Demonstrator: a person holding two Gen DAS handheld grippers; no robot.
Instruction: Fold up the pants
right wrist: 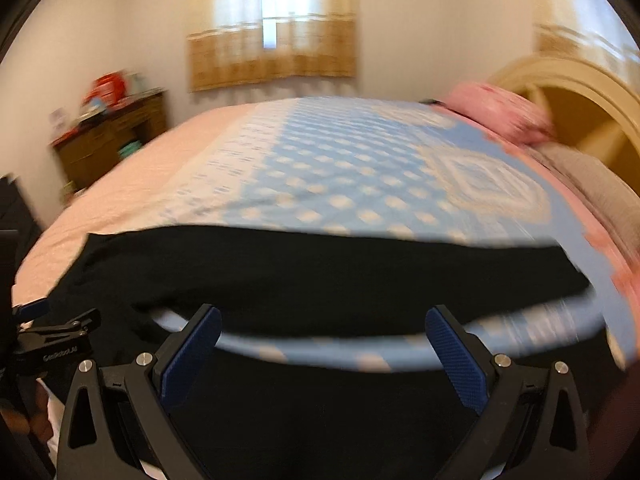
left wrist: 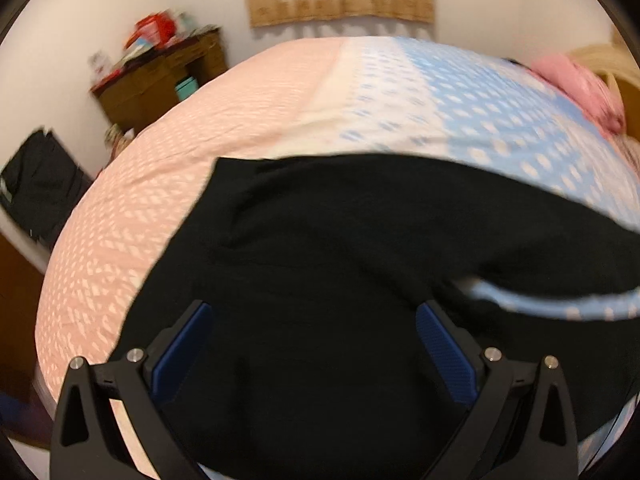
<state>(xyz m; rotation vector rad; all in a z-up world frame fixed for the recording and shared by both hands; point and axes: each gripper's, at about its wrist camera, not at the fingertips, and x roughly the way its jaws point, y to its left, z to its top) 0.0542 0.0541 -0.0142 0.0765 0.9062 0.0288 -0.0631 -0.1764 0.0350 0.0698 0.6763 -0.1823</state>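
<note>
Evidently the work stands at an early fold: the black pants (left wrist: 340,248) lie spread across the near part of the bed (left wrist: 480,120), on a bedspread that runs pink on one side and blue with white diamonds on the other. A narrow strip of blue cover shows between two dark bands, so either the two legs lie apart or a near portion is already turned over; the blur does not let me say which.

The left gripper (left wrist: 314,356) hovers over the cloth with its blue pads spread wide and nothing between them. The right gripper (right wrist: 322,354) is likewise released, jaws apart above the near dark band and the blue strip. In the right wrist view the other gripper shows at the left edge, too small to read.

Next, I judge, each gripper must come down on an edge of the pants, pinch through the layers and carry that edge over to meet the other side. Soft dark fabric may slip or bunch if only one layer is caught.

As for containers, a wooden dresser (left wrist: 160,76) stands against the far wall with reddish and pale items heaped on top, too blurred to name. A pink pillow (right wrist: 500,112) lies by the headboard (right wrist: 580,92).
</note>
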